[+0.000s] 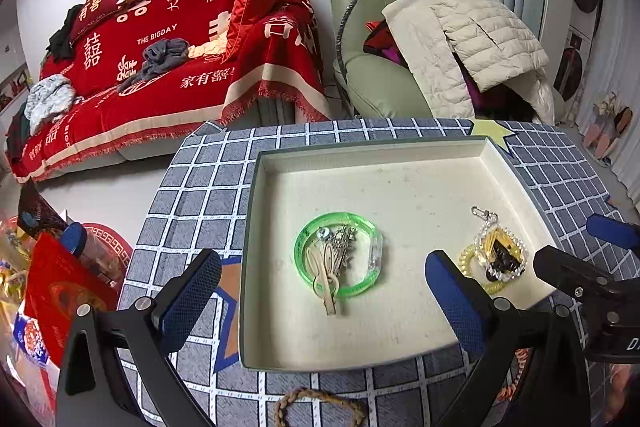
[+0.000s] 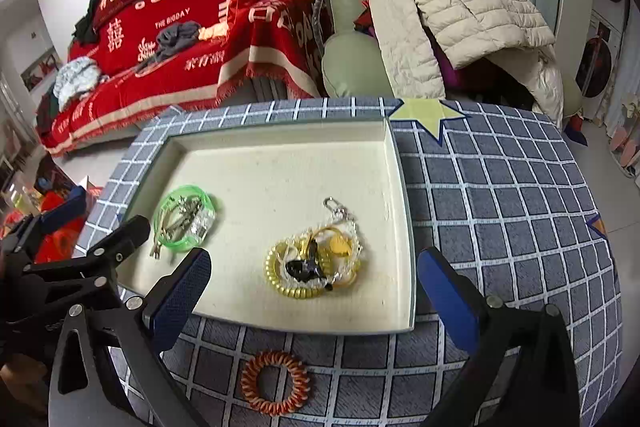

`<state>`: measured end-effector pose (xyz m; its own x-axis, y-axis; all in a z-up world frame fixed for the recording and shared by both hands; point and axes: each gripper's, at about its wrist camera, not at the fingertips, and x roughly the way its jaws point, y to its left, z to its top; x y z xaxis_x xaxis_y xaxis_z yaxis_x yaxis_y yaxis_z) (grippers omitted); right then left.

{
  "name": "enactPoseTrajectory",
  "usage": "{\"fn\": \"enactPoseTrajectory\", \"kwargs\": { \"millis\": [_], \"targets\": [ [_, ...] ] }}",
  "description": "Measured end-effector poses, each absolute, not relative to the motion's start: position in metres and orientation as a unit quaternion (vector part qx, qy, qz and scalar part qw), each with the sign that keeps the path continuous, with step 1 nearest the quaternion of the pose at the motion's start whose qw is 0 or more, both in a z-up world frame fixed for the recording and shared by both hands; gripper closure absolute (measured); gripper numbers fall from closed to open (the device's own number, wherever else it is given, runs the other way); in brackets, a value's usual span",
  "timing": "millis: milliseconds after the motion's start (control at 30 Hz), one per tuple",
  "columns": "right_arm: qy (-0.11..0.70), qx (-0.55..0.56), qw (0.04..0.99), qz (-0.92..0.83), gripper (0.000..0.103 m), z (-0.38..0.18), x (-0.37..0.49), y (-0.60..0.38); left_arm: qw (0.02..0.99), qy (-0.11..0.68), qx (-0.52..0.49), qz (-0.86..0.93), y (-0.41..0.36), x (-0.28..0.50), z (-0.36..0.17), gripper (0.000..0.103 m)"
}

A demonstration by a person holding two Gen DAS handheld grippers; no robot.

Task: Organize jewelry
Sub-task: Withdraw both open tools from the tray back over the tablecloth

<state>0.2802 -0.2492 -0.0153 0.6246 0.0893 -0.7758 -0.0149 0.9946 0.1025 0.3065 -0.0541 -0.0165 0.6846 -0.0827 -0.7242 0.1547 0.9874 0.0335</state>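
Task nearly complete: with left gripper (image 1: 322, 301) and right gripper (image 2: 314, 293) both spread wide and empty, green bangle (image 1: 339, 254) and yellow coil cluster (image 2: 314, 267) lie in the tray (image 2: 404, 187) ahead of the fingertips, while the orange coil hair tie (image 2: 275, 381) remains outside, on the tablecloth between the right fingers.

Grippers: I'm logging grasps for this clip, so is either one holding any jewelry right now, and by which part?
Nothing is held. The left gripper and the right gripper are both open and empty above the tray.
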Motion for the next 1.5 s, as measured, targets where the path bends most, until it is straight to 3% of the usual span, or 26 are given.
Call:
{"fn": "enactPoseTrajectory", "kwargs": {
  "millis": [900,1500],
  "targets": [
    [0.429,0.059,0.9,0.051,0.0,0.001,0.223,-0.244,0.912,0.401,0.059,-0.055,-0.001,0.237,-0.022,0.0],
    [0.466,0.076,0.879,0.066,0.0,-0.034,0.14,-0.241,0.895,0.444,0.024,-0.043,0.026,0.2,-0.062,0.0]
  ]
}}
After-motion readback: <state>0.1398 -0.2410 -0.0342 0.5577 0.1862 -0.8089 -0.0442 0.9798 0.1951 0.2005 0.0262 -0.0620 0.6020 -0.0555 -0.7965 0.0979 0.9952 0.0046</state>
